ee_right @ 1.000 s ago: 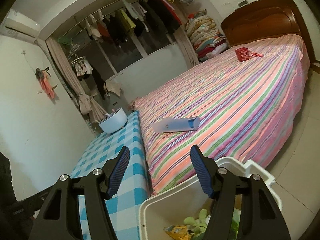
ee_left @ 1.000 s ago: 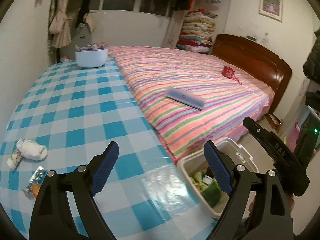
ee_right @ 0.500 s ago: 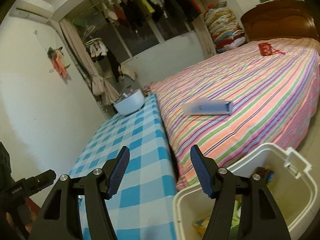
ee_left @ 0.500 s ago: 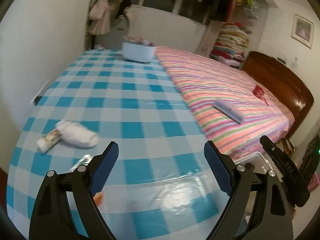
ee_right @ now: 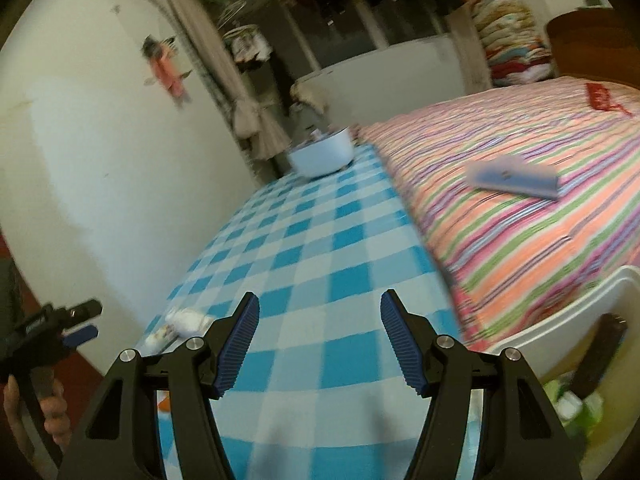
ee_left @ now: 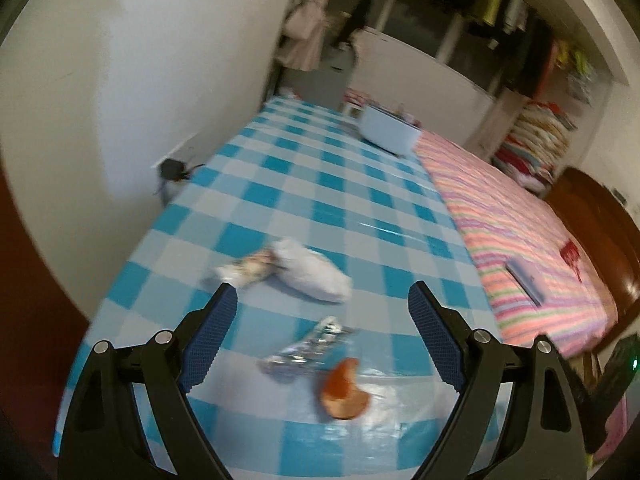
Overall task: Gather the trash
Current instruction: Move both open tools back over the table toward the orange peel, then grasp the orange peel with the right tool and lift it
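Since a second ago the left gripper (ee_left: 322, 320) has swung away from the white bin (ee_right: 560, 320) and now faces the trash on the checked surface (ee_left: 304, 184); the right gripper (ee_right: 318, 336) has also turned toward the surface, so the bin sits only at its 4 o'clock edge.

Both pairs of jaws stand apart with nothing between them, the left pair wider, which suits an approach to loose, flat pieces.

Nearest the left jaws, at about 6 o'clock in the left wrist view, lies an orange peel (ee_left: 344, 390) on a clear plastic film. Just beside it, toward 11 o'clock, is a crumpled silver wrapper (ee_left: 308, 346). Farther, at 12 o'clock, a white wad of tissue (ee_left: 316, 276) touches a printed wrapper (ee_left: 244, 272). All four lie near the front edge of the surface, probably so that a short reach carries them to the bin.

At the far end stands a white bowl (ee_left: 386, 134). At 3 o'clock the striped bed (ee_left: 520, 216) carries a blue case (ee_left: 526, 282).

I judge the peel or the silver wrapper is the next target.
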Motion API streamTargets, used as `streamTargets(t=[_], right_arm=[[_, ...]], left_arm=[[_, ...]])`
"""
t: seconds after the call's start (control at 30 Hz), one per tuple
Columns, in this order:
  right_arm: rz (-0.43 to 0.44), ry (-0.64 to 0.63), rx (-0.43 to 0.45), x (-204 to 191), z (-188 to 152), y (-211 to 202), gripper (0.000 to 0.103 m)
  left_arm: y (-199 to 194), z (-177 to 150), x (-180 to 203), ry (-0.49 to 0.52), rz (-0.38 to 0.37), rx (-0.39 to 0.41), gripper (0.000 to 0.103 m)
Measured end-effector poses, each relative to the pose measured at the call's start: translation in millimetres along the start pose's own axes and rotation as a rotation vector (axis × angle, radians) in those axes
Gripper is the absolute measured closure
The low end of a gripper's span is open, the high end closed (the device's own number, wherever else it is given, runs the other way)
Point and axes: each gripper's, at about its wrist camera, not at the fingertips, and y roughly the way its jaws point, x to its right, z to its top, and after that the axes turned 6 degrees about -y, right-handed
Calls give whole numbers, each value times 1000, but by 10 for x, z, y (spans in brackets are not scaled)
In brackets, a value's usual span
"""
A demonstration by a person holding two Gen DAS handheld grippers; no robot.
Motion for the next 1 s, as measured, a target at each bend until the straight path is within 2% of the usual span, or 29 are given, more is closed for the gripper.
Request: streamTargets(t=[0.17, 0.3, 0.37, 0.5, 0.63, 1.0], right_arm=[[128, -68, -100, -402, -146, 231, 41], [262, -176, -229, -963, -330, 481, 41], [287, -226, -283, -1162, -400, 599, 42], [285, -311, -365, -1413, -493, 842, 42], [284, -328, -419, -1475, -525, 1010, 42], [265, -398, -499, -1647, -616, 1358, 42]], left_arm=[[-26, 48, -290, -60, 44, -1, 17], [-22, 35, -408, -76, 60, -16, 17], [-33, 22, -428, -71, 66, -18, 17], [-45, 8, -458, -68, 70, -22, 17], [-49, 5, -472, -67, 66, -21, 17], [-53, -12, -439, -50, 69, -32, 17]])
